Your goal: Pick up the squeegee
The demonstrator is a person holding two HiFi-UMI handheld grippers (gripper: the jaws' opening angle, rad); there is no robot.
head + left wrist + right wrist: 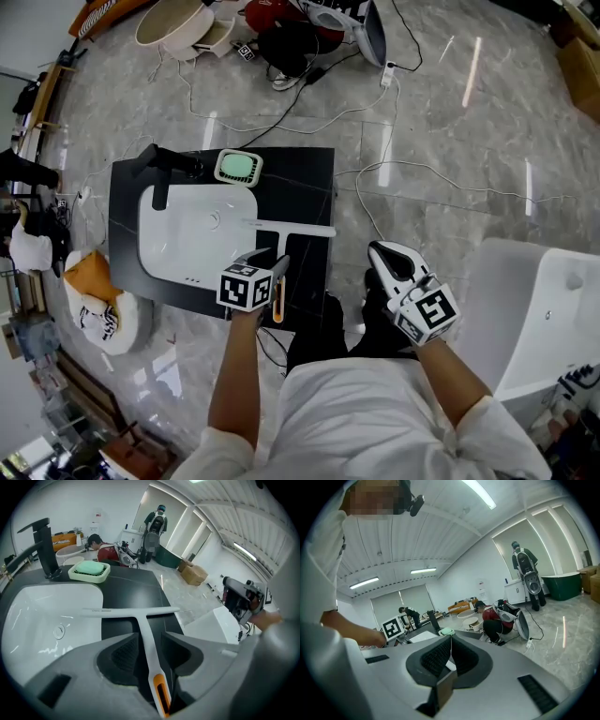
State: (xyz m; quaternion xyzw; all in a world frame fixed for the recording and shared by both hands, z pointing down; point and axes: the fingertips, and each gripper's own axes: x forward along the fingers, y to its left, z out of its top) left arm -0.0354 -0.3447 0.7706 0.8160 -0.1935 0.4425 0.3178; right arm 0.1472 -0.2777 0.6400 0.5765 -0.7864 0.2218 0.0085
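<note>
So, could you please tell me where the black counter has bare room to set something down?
Bare: the counter between the soap dish and the squeegee blade, and right of the handle. Crowded: the faucet corner, and the front edge, where the open left gripper straddles the handle.

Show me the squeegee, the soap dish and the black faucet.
squeegee point(146, 639), left gripper view, on its white handle.
soap dish point(91, 579), left gripper view, on its front rim.
black faucet point(46, 550), left gripper view, on its upright column.
</note>
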